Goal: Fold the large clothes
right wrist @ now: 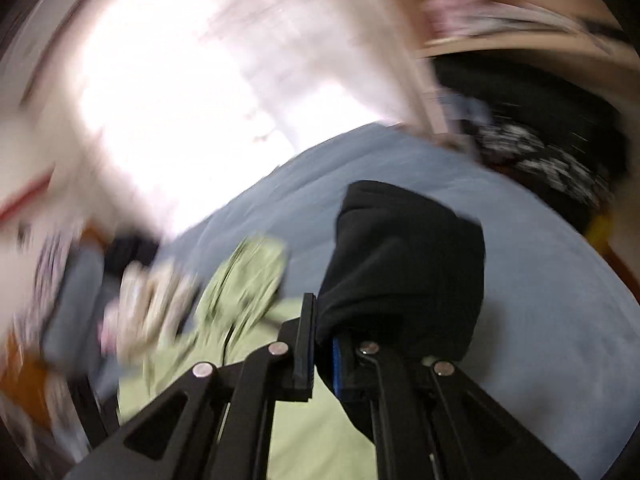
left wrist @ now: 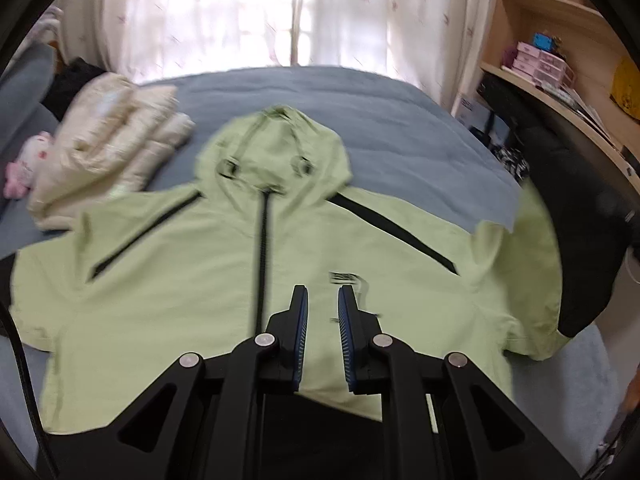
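Jacket (left wrist: pixel 168 280), pale green, hooded, front-up on bed (left wrist: pixel 360 112), left tongs (left wrist: pixel 323 300) narrowly parted, right tongs (right wrist: pixel 324 320) pinching black cuff (right wrist: pixel 404 264)

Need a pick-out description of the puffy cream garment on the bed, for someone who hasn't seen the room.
Start at the blue-grey bed under the curtained window. A light green hooded jacket lies spread across it; the cream quilted puffer garment sits bunched beside its hood, next to a pink plush toy. It alone is puffy, ribbed and cream.

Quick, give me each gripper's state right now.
Left gripper: jaws narrowly apart over the green jacket, nothing visibly between them.
Right gripper: shut on the jacket's black cuff.
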The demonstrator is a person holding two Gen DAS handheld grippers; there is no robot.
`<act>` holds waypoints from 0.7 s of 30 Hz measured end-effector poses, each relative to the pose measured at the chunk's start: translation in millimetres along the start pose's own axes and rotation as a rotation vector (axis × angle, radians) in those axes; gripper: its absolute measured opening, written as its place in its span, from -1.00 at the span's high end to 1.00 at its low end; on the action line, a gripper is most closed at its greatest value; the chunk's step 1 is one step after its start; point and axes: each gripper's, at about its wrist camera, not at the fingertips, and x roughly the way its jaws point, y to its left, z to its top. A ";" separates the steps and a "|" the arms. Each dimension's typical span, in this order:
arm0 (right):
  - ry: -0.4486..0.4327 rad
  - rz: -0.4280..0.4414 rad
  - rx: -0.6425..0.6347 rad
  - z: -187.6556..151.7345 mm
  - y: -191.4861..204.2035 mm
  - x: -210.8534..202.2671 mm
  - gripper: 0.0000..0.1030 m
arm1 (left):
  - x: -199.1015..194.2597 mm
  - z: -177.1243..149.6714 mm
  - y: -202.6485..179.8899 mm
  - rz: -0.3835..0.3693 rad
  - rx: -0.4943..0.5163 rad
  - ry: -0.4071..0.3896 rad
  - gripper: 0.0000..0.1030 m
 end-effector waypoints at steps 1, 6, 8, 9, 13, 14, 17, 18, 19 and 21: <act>0.048 -0.010 -0.058 -12.0 21.0 15.3 0.86 | -4.4 -1.7 5.4 0.020 0.005 -0.014 0.74; 0.317 -0.006 -0.162 -94.2 70.1 89.0 0.85 | -13.4 -14.5 28.7 0.063 0.019 -0.027 0.73; 0.431 -0.015 -0.165 -130.5 78.5 107.8 0.81 | -12.0 -20.1 36.0 0.059 0.012 -0.005 0.67; 0.466 -0.022 -0.172 -142.2 80.8 114.9 0.63 | -11.1 -22.6 38.7 0.055 0.004 0.004 0.65; 0.463 0.014 -0.196 -158.9 94.6 104.5 -0.16 | -6.1 -29.2 46.4 0.027 -0.025 0.039 0.53; 0.453 0.022 -0.200 -158.7 96.5 98.2 -0.21 | -3.9 -30.2 47.1 0.018 -0.031 0.047 0.53; 0.424 0.024 -0.210 -154.6 92.8 77.6 -0.24 | 1.3 -31.6 46.4 -0.002 -0.044 0.067 0.51; 0.417 0.022 -0.202 -153.6 89.5 69.1 -0.24 | 2.3 -32.0 45.5 -0.008 -0.044 0.072 0.50; 0.413 0.020 -0.193 -151.8 92.8 68.9 -0.24 | 3.4 -32.6 44.3 -0.012 -0.045 0.077 0.46; 0.401 0.017 -0.158 -150.3 88.0 61.1 -0.24 | 4.9 -34.6 42.0 -0.017 -0.046 0.086 0.35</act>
